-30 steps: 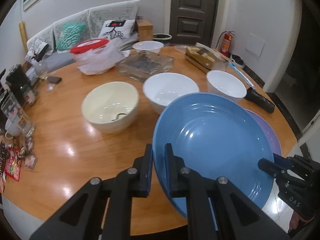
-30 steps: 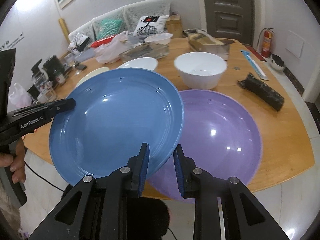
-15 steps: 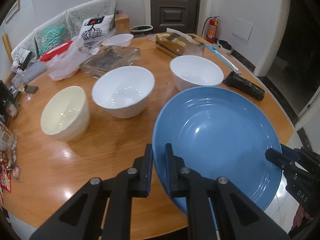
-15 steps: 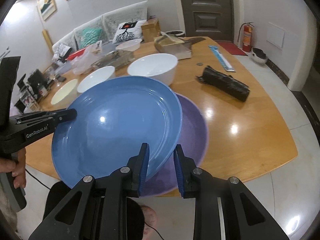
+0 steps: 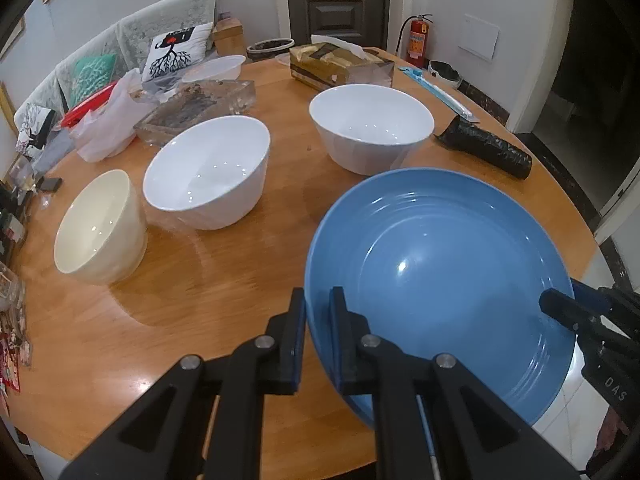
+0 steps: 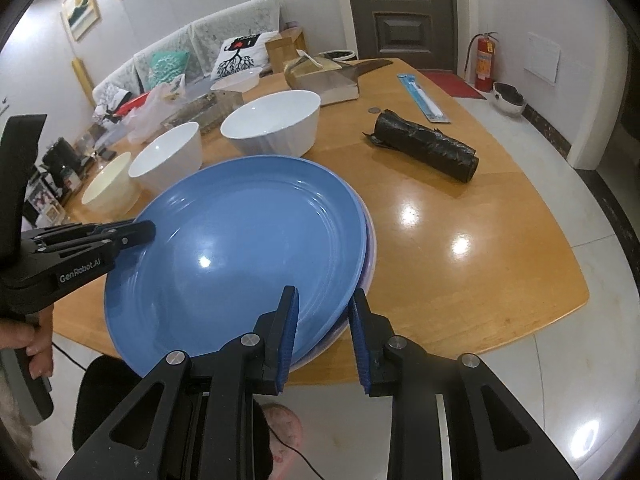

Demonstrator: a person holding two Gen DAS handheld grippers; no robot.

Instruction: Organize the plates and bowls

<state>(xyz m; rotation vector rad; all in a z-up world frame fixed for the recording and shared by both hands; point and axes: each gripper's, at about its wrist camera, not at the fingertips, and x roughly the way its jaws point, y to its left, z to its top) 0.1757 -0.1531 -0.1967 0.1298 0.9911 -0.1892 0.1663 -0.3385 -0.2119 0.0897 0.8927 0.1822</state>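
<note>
Blue plate [image 6: 240,248] is sitting over the purple plate [image 6: 370,256] on the table [image 6: 460,216], both claws, left claw [image 5: 318,324] and right claw [image 6: 324,332], pinching its rim.

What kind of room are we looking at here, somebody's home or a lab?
Most likely a home's living and dining room. A round wooden table stands by a sofa with printed cushions, framed pictures hang above it, and a dark panelled door is behind. The fire extinguisher is the only institutional touch.
</note>
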